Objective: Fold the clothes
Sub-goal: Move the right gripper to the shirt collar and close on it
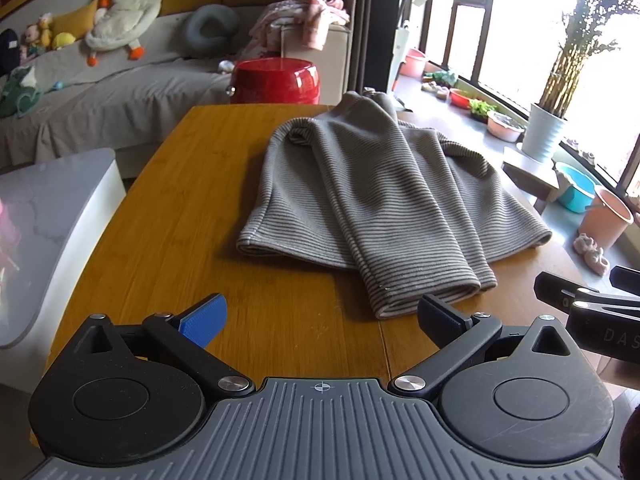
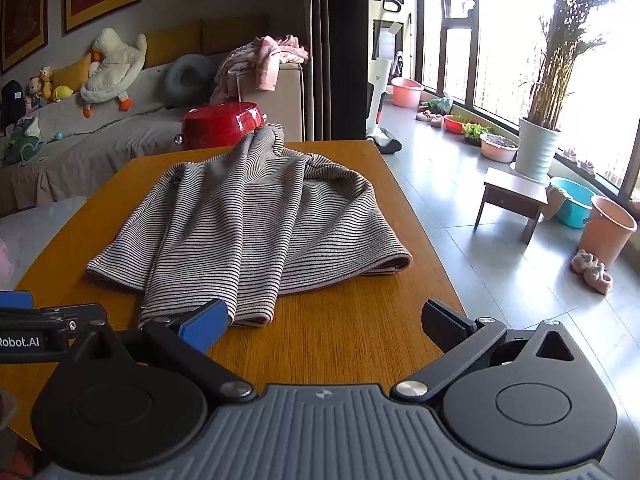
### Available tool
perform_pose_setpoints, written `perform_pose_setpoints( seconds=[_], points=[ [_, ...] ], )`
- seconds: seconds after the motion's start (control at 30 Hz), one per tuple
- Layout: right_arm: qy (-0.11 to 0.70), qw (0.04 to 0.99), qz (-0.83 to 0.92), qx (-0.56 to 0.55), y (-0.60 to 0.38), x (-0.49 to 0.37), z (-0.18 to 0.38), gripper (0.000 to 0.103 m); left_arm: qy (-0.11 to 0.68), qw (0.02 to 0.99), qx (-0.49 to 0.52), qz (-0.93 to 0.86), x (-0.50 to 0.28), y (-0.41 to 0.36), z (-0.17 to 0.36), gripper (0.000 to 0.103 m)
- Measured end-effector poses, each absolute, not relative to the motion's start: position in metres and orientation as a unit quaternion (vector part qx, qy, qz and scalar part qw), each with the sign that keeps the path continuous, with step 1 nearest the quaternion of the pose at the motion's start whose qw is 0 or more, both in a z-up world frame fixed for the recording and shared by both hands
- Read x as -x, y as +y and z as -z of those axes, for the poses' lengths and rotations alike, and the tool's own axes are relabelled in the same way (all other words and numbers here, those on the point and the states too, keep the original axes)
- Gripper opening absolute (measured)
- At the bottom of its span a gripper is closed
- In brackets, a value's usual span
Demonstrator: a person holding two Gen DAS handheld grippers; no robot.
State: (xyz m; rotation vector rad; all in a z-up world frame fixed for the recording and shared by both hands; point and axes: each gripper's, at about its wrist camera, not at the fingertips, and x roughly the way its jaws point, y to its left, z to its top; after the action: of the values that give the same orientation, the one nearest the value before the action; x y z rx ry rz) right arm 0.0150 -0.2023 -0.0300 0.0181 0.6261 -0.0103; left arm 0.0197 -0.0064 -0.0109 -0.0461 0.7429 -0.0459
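A grey striped garment [image 1: 372,200] lies on the wooden table [image 1: 192,208], its sleeves folded in over the body and running toward me. My left gripper [image 1: 320,320] hovers open just short of the sleeve cuffs, nothing between its fingers. In the right wrist view the same garment [image 2: 248,220] spreads over the table [image 2: 352,336]. My right gripper [image 2: 324,322] is open above the near right table edge, its blue left finger [image 2: 206,324] close over the cuff end. Part of the left gripper [image 2: 36,328] shows at the left edge of that view.
A red pot [image 1: 276,80] stands past the table's far edge. Behind it are a sofa [image 1: 100,92] with plush toys and a clothes pile [image 1: 300,16]. Right of the table are tiled floor, a small stool [image 2: 516,196], buckets [image 2: 612,228] and a potted plant [image 2: 536,152].
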Motion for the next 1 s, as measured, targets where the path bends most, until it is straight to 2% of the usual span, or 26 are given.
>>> perform_pose_setpoints(
  seconds=[0.3, 0.53, 1.0],
  points=[
    [0.307, 0.951, -0.020, -0.018, -0.207, -0.028, 0.026, 0.103, 0.362, 0.931, 0.030, 0.039, -0.032, -0.002, 0.013, 0.103],
    [0.301, 0.949, -0.036, -0.084, -0.229, -0.063, 0.021, 0.103, 0.351, 0.934, 0.034, 0.064, -0.081, -0.003, 0.007, 0.103],
    [0.331, 0.927, -0.114, -0.135, -0.215, -0.179, 0.029, 0.103, 0.394, 0.912, 0.048, 0.104, -0.177, -0.001, 0.038, 0.103]
  ],
)
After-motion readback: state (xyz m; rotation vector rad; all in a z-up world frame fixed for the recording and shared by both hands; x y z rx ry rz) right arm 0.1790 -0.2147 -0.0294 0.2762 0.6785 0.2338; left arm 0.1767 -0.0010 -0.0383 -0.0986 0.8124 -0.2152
